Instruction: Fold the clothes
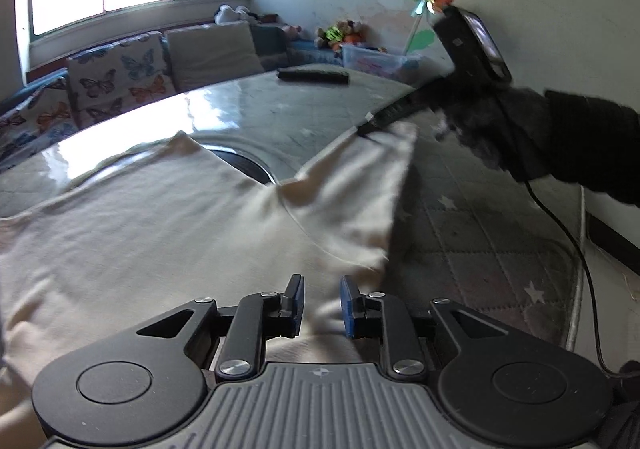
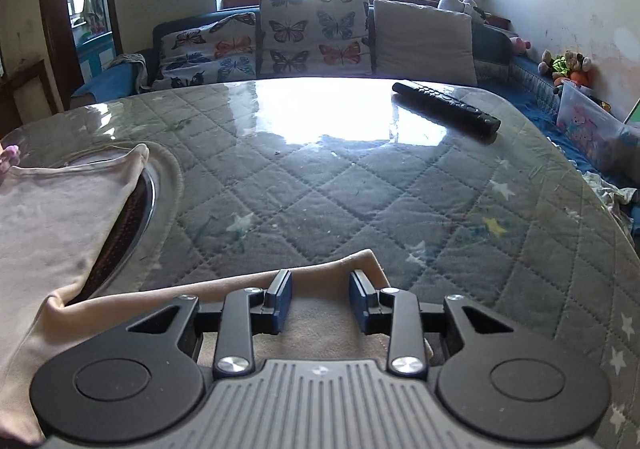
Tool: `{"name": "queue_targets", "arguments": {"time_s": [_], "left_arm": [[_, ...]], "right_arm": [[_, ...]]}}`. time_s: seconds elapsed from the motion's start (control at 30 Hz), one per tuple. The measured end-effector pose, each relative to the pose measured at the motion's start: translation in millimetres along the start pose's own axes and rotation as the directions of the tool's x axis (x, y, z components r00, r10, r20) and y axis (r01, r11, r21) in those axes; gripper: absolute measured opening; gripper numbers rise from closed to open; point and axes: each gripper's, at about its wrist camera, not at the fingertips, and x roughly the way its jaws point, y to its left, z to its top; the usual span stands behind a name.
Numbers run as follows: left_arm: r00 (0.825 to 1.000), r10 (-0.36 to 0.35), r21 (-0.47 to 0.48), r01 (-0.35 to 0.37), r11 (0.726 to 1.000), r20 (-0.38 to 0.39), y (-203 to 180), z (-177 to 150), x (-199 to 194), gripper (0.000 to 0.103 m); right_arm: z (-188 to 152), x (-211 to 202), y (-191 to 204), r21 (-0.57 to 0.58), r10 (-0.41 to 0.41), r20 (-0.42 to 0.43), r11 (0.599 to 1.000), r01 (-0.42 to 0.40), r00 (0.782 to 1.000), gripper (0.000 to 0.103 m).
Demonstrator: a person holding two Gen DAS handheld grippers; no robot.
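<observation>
A cream garment lies spread on the quilted table. My left gripper is open just above its near right part, with cloth between the jaws. In the left wrist view my right gripper appears at the far right, at a raised corner of the garment; its jaws are hidden. In the right wrist view my right gripper has its jaws apart over the garment's edge, which passes between them. More of the garment lies to the left.
A black remote control lies at the table's far right. A round metal-rimmed inset is in the table, partly under the garment. A sofa with butterfly cushions stands behind. A toy box sits at the right.
</observation>
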Motion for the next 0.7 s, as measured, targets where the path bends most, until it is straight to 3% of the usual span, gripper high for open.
{"name": "queue_targets", "arguments": {"time_s": [0.17,0.37,0.53,0.7], "left_arm": [[1.0,-0.007,-0.012,0.007,1.0,0.002,-3.6,-5.8,-1.6,0.023],[0.998,0.043,-0.053,-0.041,0.998,0.039,5.4,-11.9,-26.1,0.028],[0.986,0.154,-0.15,-0.143,0.978,0.061,33.6,-24.9,-57.9,0.028],[0.956,0.289,-0.253,-0.27,0.929,0.042,70.1,-44.1,-91.3,0.028]], "right_arm": [[4.7,5.7,0.3,-0.015,-0.02,0.007,1.0,0.021,1.0,0.036],[5.9,-8.5,14.9,-0.07,-0.023,0.032,0.997,0.026,0.999,0.045],[6.4,-30.0,43.8,-0.13,0.061,0.051,0.99,-0.054,0.997,0.054],[1.9,-46.7,95.6,-0.223,0.202,0.035,0.956,-0.19,0.979,0.057]]}}
